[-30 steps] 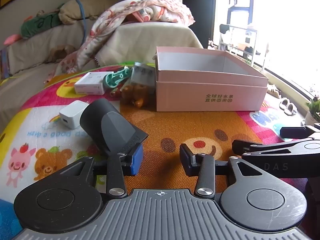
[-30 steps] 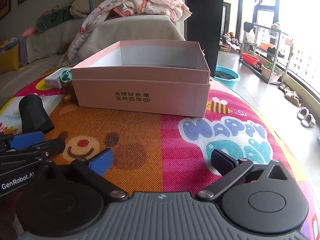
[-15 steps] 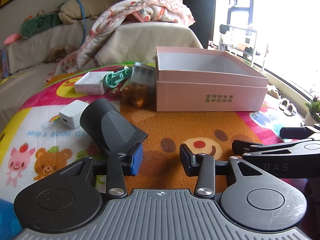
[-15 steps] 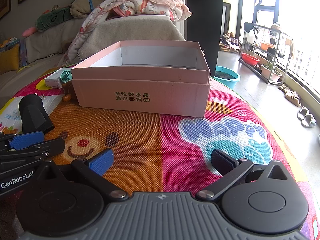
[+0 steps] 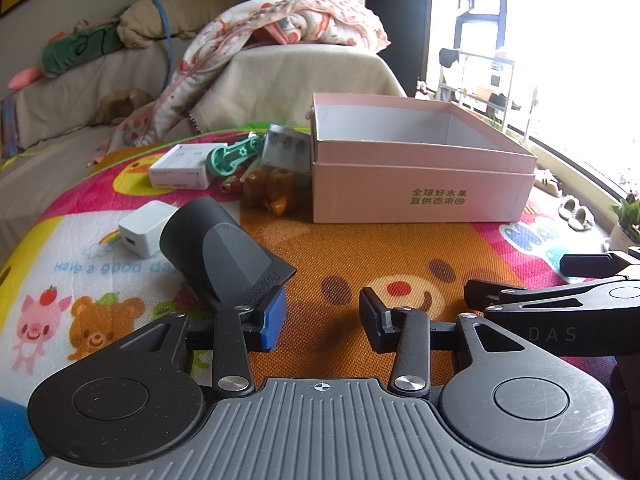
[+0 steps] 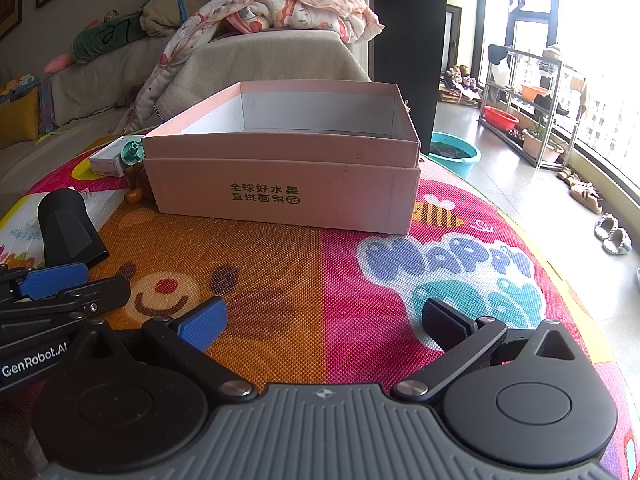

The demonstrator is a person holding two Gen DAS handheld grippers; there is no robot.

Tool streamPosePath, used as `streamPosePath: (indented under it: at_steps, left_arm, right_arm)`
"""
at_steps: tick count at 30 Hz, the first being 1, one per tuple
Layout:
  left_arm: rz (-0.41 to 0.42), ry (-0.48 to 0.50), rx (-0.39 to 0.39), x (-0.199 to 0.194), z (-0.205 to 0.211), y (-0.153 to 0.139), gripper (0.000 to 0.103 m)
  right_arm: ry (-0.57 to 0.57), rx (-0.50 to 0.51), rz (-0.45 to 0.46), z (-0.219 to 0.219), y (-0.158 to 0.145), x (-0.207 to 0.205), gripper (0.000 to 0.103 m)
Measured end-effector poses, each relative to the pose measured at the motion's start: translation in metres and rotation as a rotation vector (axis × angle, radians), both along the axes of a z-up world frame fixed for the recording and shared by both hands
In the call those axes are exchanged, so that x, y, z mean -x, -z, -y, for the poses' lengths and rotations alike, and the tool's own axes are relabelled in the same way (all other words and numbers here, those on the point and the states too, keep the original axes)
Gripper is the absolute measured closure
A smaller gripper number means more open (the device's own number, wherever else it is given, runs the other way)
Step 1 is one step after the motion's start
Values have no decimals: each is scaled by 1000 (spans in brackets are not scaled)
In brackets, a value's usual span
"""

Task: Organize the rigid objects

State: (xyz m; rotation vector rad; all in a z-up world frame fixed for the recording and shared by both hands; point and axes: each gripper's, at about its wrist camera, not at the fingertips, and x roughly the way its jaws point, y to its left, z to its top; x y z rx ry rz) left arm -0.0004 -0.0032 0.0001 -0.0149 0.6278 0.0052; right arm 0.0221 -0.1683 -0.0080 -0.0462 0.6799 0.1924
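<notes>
An open pink box (image 5: 420, 168) stands on the colourful play mat; it also shows in the right wrist view (image 6: 280, 184), and no contents show inside. A black hair-dryer nozzle (image 5: 220, 248) lies on the mat just ahead of my left gripper's blue fingertip; it also shows in the right wrist view (image 6: 66, 228). My left gripper (image 5: 322, 320) is open and empty, low over the mat. My right gripper (image 6: 324, 320) is open wide and empty, to the right of the left one. A white charger (image 5: 146, 226), a white carton (image 5: 180, 166), a green plastic tool (image 5: 234, 154), a grey case (image 5: 286, 148) and brown figures (image 5: 270, 192) lie left of the box.
A covered sofa with a blanket (image 5: 288, 28) and cushions runs behind the mat. To the right is bare floor with slippers (image 6: 612, 232), a teal basin (image 6: 454, 152) and a rack by the window. The mat's edge curves down on the right.
</notes>
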Motion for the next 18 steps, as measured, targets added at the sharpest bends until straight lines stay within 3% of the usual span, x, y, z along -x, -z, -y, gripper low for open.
streamPosePath:
  at_steps: [18]
  left_arm:
    - [-1, 0, 1, 0, -2, 0, 58]
  right_arm:
    - [0, 1, 0, -1, 0, 0, 0]
